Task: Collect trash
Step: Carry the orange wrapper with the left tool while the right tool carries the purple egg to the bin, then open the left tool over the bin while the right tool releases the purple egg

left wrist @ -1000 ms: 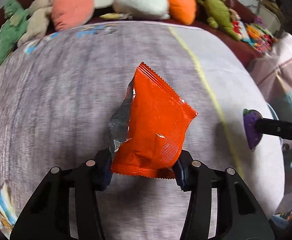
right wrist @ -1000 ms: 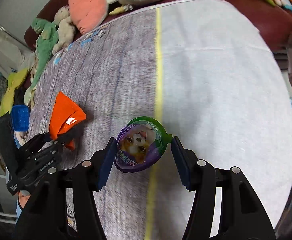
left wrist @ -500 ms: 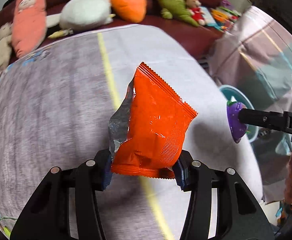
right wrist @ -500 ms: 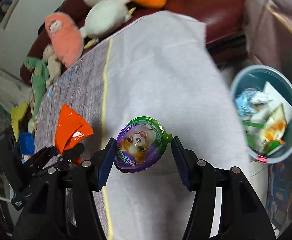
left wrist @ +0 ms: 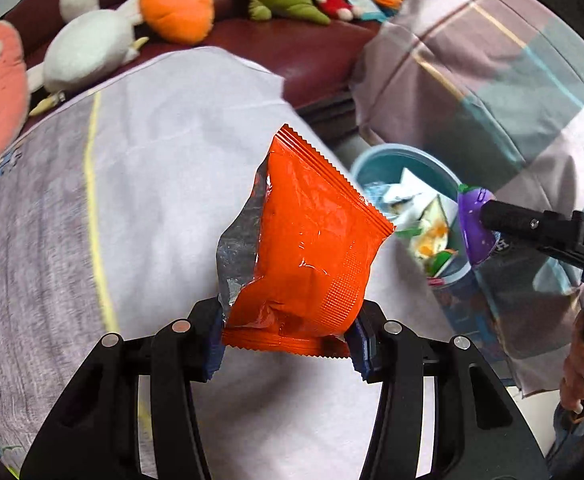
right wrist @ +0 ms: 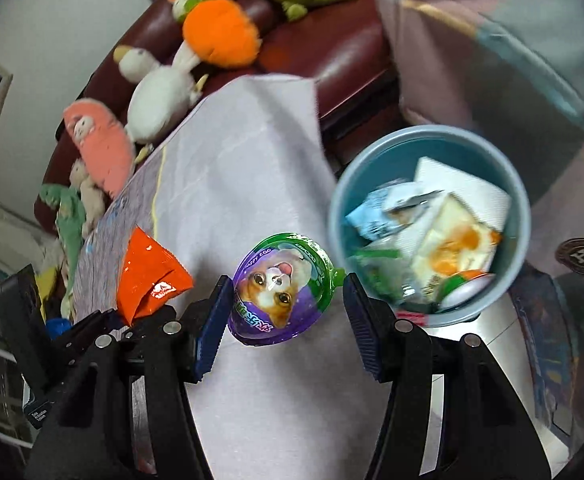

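Item: my left gripper [left wrist: 288, 338] clamps orange wrapper [left wrist: 312, 240]; right gripper [right wrist: 284, 316] apparently pinches purple egg pack [right wrist: 280, 284]; bin [right wrist: 512, 184] at two o'clock, awaiting both.

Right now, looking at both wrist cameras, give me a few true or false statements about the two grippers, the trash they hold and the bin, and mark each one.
1. The left gripper is shut on an orange packet. True.
2. The right gripper is empty. False: it holds a purple egg pack between its pads.
3. The bin has no trash in it. False: wrappers and paper already lie inside.
4. The bin stands beyond the edge of the cloth, not on it. True.
5. The orange packet is sealed. False: one side is torn open, showing silver lining.
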Demonstrator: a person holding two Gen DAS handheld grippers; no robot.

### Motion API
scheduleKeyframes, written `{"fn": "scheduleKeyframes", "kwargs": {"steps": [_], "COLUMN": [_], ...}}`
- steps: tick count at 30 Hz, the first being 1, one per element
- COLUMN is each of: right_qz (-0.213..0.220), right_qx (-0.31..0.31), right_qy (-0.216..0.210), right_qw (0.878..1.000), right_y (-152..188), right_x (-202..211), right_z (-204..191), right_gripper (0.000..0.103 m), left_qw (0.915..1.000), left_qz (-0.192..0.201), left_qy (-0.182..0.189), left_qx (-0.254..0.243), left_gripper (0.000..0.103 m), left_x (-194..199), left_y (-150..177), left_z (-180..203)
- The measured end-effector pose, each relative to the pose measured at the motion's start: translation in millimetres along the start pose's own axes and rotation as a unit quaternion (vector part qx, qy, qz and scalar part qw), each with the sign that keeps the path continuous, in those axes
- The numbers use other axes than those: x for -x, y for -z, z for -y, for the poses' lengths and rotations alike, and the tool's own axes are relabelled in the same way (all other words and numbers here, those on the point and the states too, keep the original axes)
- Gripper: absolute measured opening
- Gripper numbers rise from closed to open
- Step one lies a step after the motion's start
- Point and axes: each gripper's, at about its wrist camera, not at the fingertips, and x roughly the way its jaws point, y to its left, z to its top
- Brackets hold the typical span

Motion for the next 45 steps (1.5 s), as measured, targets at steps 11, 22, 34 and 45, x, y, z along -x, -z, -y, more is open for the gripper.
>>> {"fn": "scheduleKeyframes", "kwargs": {"steps": [11, 22, 34, 45], "right_qz": [0.035, 0.054, 0.053, 0.045], "right_qx": [-0.032, -0.053, -0.069, -0.070], "right_qy": [0.012, 0.038, 0.053, 0.070], "right_qw": [0.999, 0.996, 0.995, 0.994], "right_y": [-19, -44, -62, -63], "right_x": [33, 46, 36, 29], "right_z": [57, 96, 111, 111], "right_gripper": [0.055, 0.055, 0.055, 0.055], "left_qw": [0.9989, 0.9967, 0.9936, 0.9932], "left_qz": [-0.019, -0.038, -0.050, -0.061], "left_qy": [0.021, 0.056, 0.089, 0.089], "left_qx": [-0.039, -0.045, -0.049, -0.042], "left_gripper": [0.050, 0.051, 0.052, 0.088], "left_x": [-34, -71, -105, -115], "left_y": [-25, -50, -71, -63], "left_z": [65, 101, 121, 119]}}
